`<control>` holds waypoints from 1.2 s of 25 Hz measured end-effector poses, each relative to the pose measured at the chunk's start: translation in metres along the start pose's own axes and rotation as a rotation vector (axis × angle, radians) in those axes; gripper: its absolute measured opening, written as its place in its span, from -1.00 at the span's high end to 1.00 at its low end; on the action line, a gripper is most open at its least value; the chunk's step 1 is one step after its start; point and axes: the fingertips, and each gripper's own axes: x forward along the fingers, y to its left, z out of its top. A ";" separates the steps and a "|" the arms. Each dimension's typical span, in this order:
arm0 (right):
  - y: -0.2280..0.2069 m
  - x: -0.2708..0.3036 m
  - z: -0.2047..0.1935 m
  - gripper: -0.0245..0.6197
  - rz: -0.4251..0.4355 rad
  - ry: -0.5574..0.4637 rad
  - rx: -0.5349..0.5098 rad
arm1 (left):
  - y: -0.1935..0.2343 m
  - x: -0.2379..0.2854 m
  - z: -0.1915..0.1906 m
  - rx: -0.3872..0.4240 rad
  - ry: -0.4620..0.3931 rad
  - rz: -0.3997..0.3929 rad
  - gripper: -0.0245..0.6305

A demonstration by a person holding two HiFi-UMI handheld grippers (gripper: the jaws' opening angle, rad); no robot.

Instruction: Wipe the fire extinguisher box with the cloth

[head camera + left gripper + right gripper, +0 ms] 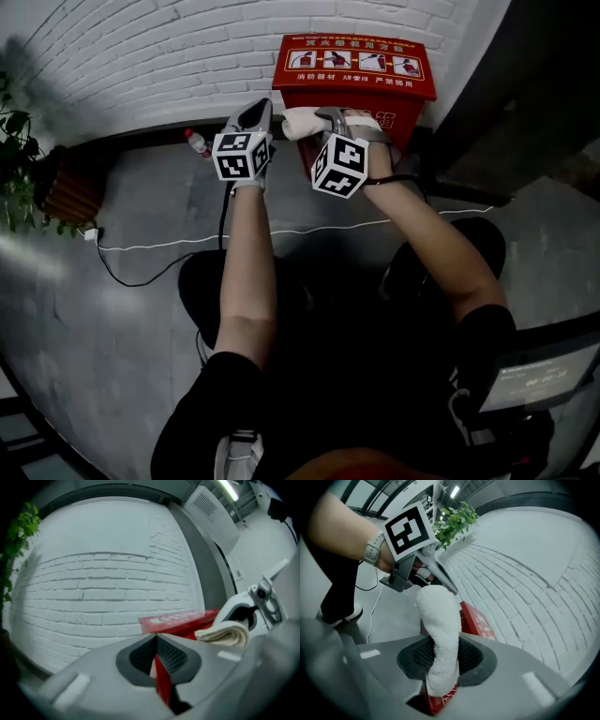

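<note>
Fire extinguisher box (354,66) stands against the brick wall (141,56). At its front edge, the right gripper (440,654) clamps the cloth (438,616); the left gripper (156,640) is closed, empty, alongside. Best to press the cloth flat and sweep evenly.

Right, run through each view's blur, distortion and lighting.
Head view: sharp, fisheye-bent brick wall, dim floor, the red box well lit. Left gripper view: soft all over, brick courses bowed. Right gripper view: the cloth crisp, corners vignetted black.

box (354,66) against wall (141,56), bottle (197,142) left, cloth (302,122) in front
</note>
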 end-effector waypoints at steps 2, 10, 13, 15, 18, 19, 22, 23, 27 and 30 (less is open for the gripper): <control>-0.027 -0.017 0.007 0.60 -0.034 -0.008 -0.033 | -0.004 0.004 0.037 0.048 -0.030 -0.006 0.92; -0.139 -0.029 0.012 0.60 -0.171 0.032 -0.074 | -0.012 0.035 0.126 0.135 -0.104 -0.057 0.92; -0.157 -0.008 0.009 0.60 -0.172 0.059 -0.097 | 0.000 0.048 0.122 0.127 -0.089 -0.052 0.92; -0.165 0.010 0.008 0.60 -0.164 0.071 -0.104 | 0.012 0.056 0.116 0.101 -0.086 -0.040 0.92; -0.177 0.037 0.007 0.60 -0.157 0.086 -0.119 | 0.033 0.069 0.115 0.050 -0.097 -0.011 0.92; -0.180 0.045 0.007 0.60 -0.153 0.090 -0.130 | 0.038 0.072 0.115 0.036 -0.104 -0.005 0.92; -0.183 0.066 0.009 0.60 -0.147 0.106 -0.187 | 0.045 0.079 0.110 0.029 -0.110 -0.010 0.92; -0.184 0.072 0.012 0.60 -0.148 0.111 -0.207 | 0.048 0.082 0.109 0.035 -0.110 -0.013 0.92; -0.189 0.092 0.015 0.60 -0.151 0.127 -0.236 | 0.054 0.094 0.113 0.077 -0.125 -0.032 0.92; -0.197 0.104 0.009 0.60 -0.146 0.148 -0.228 | 0.052 0.107 0.116 0.114 -0.132 -0.051 0.92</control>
